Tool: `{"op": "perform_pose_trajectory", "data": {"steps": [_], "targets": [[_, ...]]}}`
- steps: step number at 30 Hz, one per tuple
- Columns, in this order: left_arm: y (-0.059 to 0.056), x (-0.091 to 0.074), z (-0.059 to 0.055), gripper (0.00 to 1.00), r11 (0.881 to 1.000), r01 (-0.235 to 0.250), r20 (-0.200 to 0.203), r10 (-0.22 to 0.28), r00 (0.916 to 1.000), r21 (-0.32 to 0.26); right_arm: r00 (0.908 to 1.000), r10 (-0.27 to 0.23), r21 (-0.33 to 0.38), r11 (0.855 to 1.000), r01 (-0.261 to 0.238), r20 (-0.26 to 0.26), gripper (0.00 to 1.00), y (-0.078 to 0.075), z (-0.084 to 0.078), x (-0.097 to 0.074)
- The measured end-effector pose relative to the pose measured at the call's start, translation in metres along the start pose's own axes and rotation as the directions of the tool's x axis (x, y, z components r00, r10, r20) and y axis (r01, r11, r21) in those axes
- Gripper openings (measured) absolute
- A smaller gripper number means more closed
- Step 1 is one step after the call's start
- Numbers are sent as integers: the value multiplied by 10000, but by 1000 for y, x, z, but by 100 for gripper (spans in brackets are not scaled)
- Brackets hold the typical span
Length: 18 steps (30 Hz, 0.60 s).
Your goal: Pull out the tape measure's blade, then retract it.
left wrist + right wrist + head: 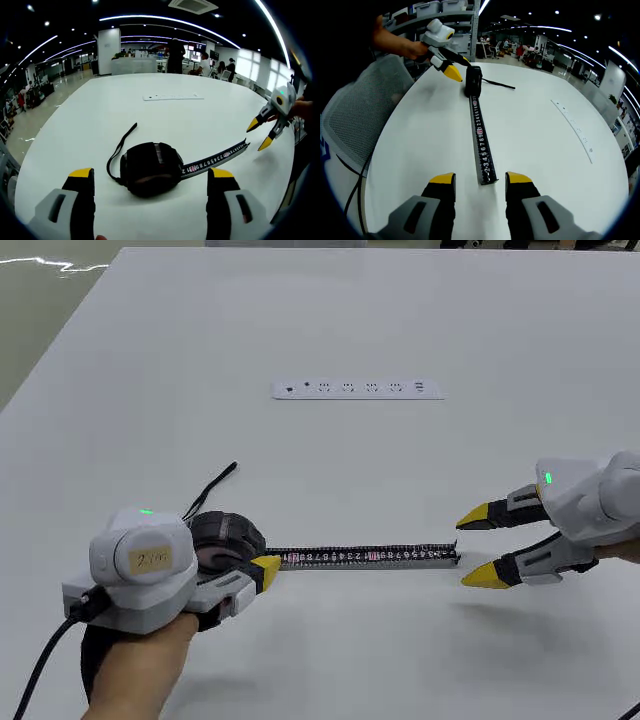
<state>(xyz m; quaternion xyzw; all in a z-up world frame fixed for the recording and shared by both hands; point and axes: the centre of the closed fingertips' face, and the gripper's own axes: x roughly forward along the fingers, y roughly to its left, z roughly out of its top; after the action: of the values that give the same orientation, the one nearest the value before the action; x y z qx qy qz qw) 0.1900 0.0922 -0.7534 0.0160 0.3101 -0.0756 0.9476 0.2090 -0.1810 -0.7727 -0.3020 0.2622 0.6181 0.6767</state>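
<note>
A black tape measure case (225, 538) lies on the white table (330, 470) with its blade (365, 557) drawn out flat to the right. My left gripper (245, 550) is open, its yellow-tipped jaws standing wide on either side of the case (150, 167) without pinching it. The blade (481, 135) ends just in front of my right gripper (481, 179), which is open with the blade's hook ahead of its fingertips, apart from them. In the head view the right gripper (480, 548) is just right of the blade's end. The case's black strap (210, 488) trails to the back.
A white power strip (357, 389) lies flat farther back on the table. A grey mesh chair (360, 125) stands by the table's edge near the person. Several people stand far off in the room behind the table.
</note>
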Motion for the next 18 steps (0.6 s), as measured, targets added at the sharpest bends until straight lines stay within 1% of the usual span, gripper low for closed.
{"op": "perform_pose_trajectory", "data": {"steps": [3, 11, 14, 18], "targets": [[-2, 2, 0, 89, 10000, 52, -9, -52, 10000, 27, 9999, 112, -11, 9999, -112, -40, 36, -2, -2, 2], [-2, 4, -1, 87, 10000, 77, -79, -77, 9999, 24, 9989, 437, -9, 9990, -437, -157, 33, -6, -9, 11], [-3, 5, 0, 87, 10000, 67, -87, -67, 9999, 34, 9984, 527, -67, 9986, -529, -198, 30, -7, -11, 15], [-3, 7, 0, 86, 10000, 60, -105, -59, 9999, 52, 9977, 627, -136, 9979, -630, -247, 27, -8, -14, 18]]}}
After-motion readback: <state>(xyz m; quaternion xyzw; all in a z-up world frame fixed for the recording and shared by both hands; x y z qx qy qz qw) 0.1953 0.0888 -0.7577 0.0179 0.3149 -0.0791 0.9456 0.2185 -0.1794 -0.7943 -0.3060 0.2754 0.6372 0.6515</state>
